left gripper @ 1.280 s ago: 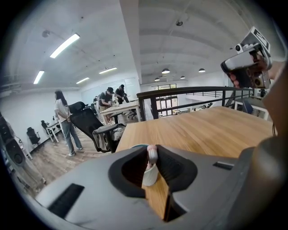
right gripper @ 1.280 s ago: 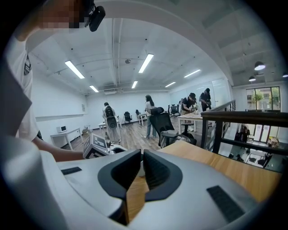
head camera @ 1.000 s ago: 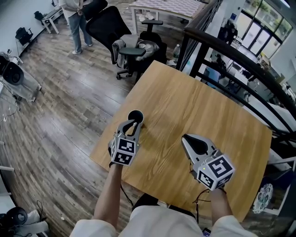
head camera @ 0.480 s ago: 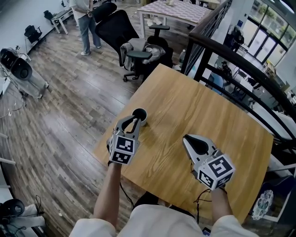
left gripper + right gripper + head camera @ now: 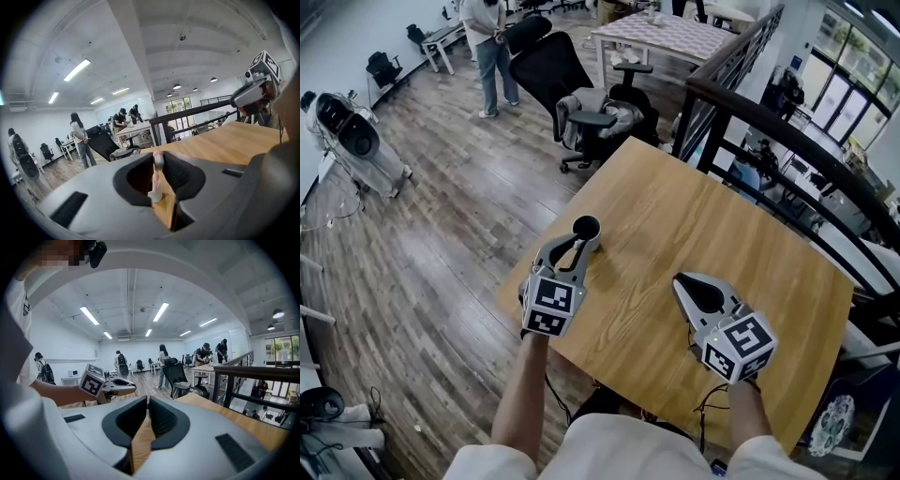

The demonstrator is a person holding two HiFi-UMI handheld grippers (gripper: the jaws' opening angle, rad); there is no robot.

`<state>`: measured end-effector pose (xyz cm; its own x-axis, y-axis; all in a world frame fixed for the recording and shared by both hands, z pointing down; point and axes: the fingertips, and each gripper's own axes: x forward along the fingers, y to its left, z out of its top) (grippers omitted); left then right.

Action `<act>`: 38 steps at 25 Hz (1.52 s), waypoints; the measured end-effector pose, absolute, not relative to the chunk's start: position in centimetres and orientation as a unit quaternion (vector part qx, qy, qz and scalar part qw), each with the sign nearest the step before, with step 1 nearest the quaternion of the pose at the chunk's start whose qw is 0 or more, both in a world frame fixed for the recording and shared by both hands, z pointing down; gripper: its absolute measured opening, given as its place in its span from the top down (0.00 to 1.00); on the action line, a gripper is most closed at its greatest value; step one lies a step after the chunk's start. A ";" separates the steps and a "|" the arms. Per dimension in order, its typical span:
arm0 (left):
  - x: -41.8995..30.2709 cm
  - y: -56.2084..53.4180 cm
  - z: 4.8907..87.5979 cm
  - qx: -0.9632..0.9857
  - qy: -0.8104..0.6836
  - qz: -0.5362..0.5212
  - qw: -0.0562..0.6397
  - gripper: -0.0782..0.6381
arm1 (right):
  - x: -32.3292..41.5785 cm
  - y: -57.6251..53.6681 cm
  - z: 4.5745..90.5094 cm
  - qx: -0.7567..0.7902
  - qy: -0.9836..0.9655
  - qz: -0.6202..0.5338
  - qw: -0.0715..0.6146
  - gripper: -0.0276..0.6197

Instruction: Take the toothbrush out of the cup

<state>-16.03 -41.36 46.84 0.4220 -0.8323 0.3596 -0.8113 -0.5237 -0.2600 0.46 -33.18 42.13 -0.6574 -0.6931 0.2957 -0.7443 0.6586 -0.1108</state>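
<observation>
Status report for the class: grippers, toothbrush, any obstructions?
Left gripper shut on toothbrush, not yet out of cup. Right gripper shut, empty. No obstruction seen.

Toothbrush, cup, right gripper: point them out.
toothbrush (image 5: 154, 180): left gripper view, on its handle.
cup (image 5: 597, 225): head view, on its rim.
right gripper (image 5: 679, 280): head view, midway between its fingertips.
</observation>
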 end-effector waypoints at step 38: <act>-11.4 -19.4 36.2 -0.821 0.546 -0.151 0.077 0.78 | 3.9 -20.6 35.8 0.338 -0.937 0.061 0.057 0.90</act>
